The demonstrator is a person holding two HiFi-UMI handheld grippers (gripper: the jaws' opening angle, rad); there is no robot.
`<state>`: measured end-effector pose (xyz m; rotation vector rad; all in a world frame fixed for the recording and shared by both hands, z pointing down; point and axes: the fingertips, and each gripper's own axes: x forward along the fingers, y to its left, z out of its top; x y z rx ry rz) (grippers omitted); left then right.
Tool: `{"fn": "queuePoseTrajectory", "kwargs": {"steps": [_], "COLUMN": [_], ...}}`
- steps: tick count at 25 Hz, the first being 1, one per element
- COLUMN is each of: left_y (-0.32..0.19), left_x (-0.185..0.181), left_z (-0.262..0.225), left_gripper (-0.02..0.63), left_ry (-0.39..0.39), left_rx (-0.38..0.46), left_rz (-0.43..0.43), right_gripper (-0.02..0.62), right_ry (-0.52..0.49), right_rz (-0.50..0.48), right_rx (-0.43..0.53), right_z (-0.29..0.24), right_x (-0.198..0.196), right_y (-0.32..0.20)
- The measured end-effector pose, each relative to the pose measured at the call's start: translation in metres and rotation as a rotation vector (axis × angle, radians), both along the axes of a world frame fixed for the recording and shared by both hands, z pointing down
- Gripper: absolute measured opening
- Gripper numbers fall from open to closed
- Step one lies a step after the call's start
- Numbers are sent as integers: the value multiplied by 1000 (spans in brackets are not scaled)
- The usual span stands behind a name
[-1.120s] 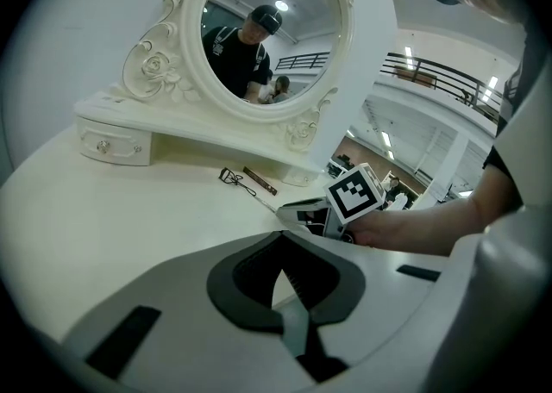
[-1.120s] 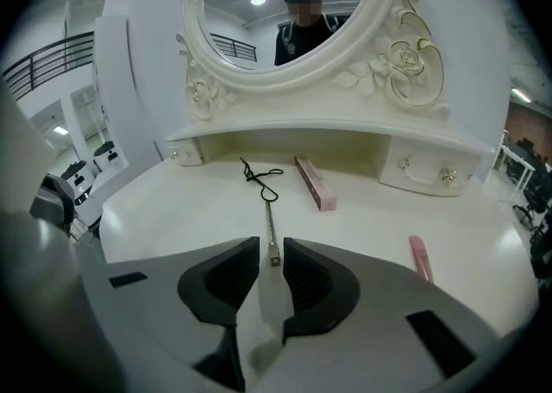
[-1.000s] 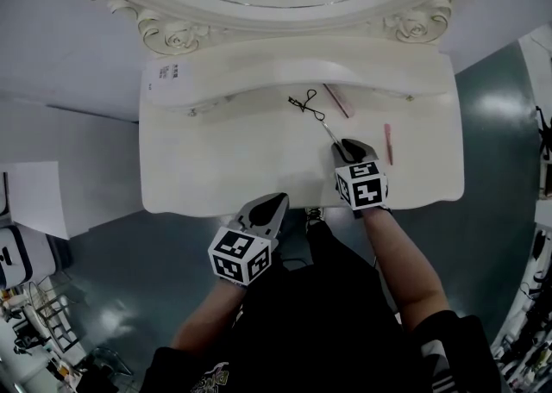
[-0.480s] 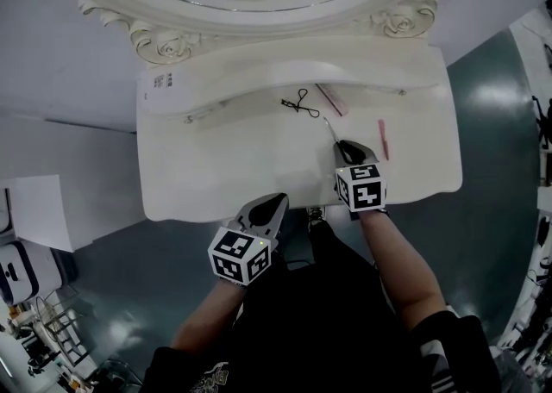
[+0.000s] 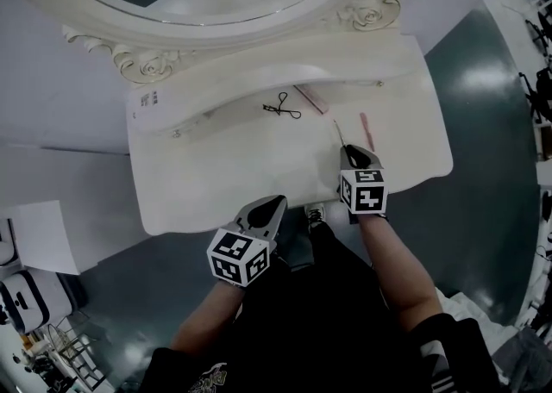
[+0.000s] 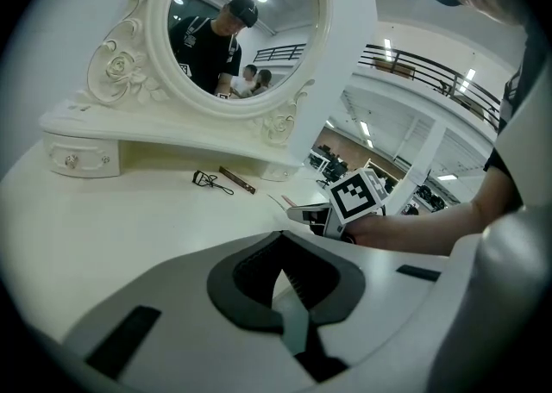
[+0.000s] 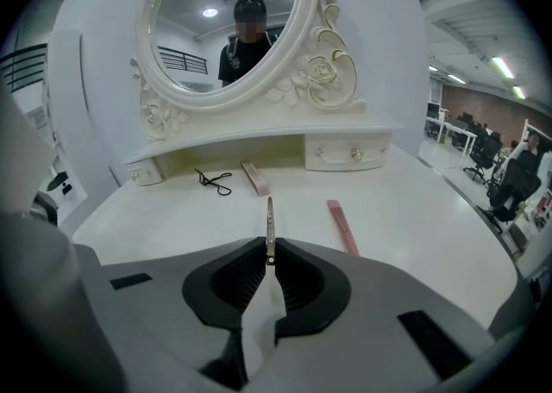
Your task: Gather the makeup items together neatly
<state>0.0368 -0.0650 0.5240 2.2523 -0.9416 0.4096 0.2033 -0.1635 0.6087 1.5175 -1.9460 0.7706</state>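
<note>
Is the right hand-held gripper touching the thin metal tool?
Touching. The right gripper view shows the right hand-held gripper, its jaws just closed, pinching the thin metal tool at its near end.

large open-plan office hall: rows of desks (image 7: 442, 127) and swivel chairs (image 7: 511, 183), mezzanine railing (image 6: 448, 64), strip lights (image 7: 504, 66)
</note>
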Motion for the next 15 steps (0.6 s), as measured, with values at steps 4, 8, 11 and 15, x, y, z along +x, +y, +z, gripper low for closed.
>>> {"fn": "queuePoseTrajectory", "kwargs": {"steps": [4,8,11,15], "left_y": [4,7,8,9], "left_x": [1,-1,-3,-7], "left_z": [0,2,4,5], "left_gripper": [8,8,8,8], "left_ry": [-6,-10,-12,-11], "left_rx": [-6,-14,-19,-22], "left_rz": [12,15,20,21], "right_gripper": [54,54,54,54], "right_ry": [6,14,14,24], "right_rz": [51,109,137,144], "right_rx": [-11,-29,-43,-39], "right_z": [6,14,18,19], "right_x": [4,6,5,4], "right_y": [0,-4,-6,-8]}}
